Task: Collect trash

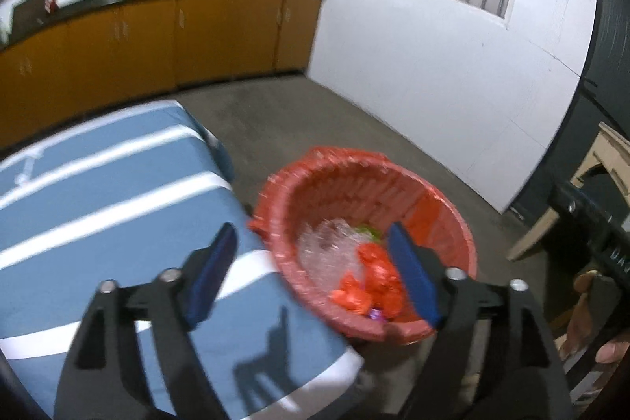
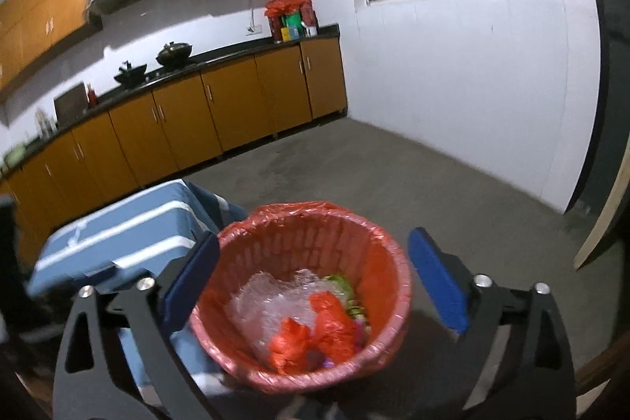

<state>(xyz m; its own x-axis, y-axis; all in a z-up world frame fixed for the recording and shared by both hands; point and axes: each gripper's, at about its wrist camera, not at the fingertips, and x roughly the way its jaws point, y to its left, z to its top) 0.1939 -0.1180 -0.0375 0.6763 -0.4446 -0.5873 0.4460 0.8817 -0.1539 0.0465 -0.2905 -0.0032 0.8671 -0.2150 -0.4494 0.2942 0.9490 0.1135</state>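
Between pickups: my left gripper (image 1: 315,274) and right gripper (image 2: 315,286) both hang spread wide and empty above the red bin (image 2: 388,250), which stands beside the striped table (image 1: 98,184) and holds crumpled trash (image 2: 311,337). Next I must find another piece.

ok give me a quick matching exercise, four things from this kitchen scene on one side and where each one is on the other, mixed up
Things:
1. red woven waste basket
2. crumpled red plastic bag
3. blue cloth with white stripes
4. black lidded pot

Places:
a. on the dark countertop
b. inside the basket, on clear plastic wrap
c. on the grey floor beside the covered table
d. draped over the table

Pairs: 1-c, 2-b, 3-d, 4-a
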